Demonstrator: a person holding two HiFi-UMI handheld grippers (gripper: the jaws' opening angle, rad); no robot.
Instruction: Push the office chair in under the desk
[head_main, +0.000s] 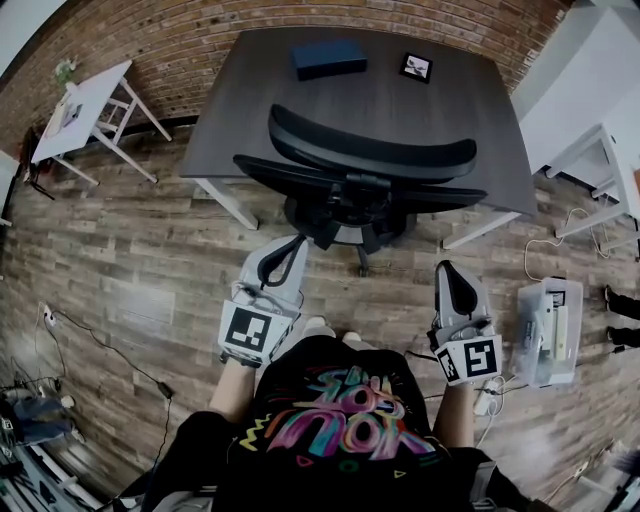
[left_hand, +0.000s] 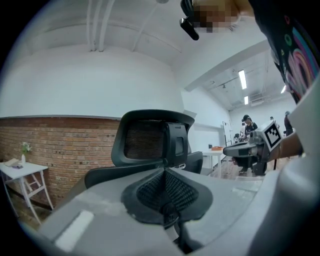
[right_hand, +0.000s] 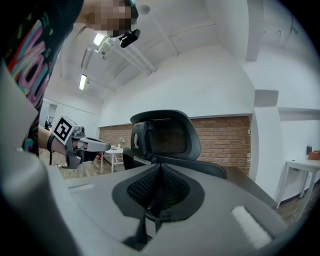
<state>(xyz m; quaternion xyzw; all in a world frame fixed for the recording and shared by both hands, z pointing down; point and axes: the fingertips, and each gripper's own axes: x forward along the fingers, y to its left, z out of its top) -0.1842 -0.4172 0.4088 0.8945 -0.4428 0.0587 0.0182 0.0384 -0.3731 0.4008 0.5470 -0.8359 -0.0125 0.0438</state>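
Observation:
The black office chair (head_main: 372, 160) stands at the near edge of the dark desk (head_main: 420, 105), its back towards me. Both grippers hang short of it, touching nothing. My left gripper (head_main: 289, 252) points at the chair's left rear, jaws shut and empty. My right gripper (head_main: 448, 273) is to the right of the chair's base, also shut on nothing. In the left gripper view the closed jaws (left_hand: 165, 172) aim at the chair's mesh headrest (left_hand: 149, 139). The right gripper view shows the same over its closed jaws (right_hand: 160, 167), with the headrest (right_hand: 167, 135) ahead.
A dark blue box (head_main: 329, 57) and a small framed picture (head_main: 416, 67) lie on the desk. A white side table (head_main: 85, 105) stands at the left and white furniture (head_main: 585, 95) at the right. A white device (head_main: 548, 330) and cables (head_main: 100, 340) lie on the wooden floor.

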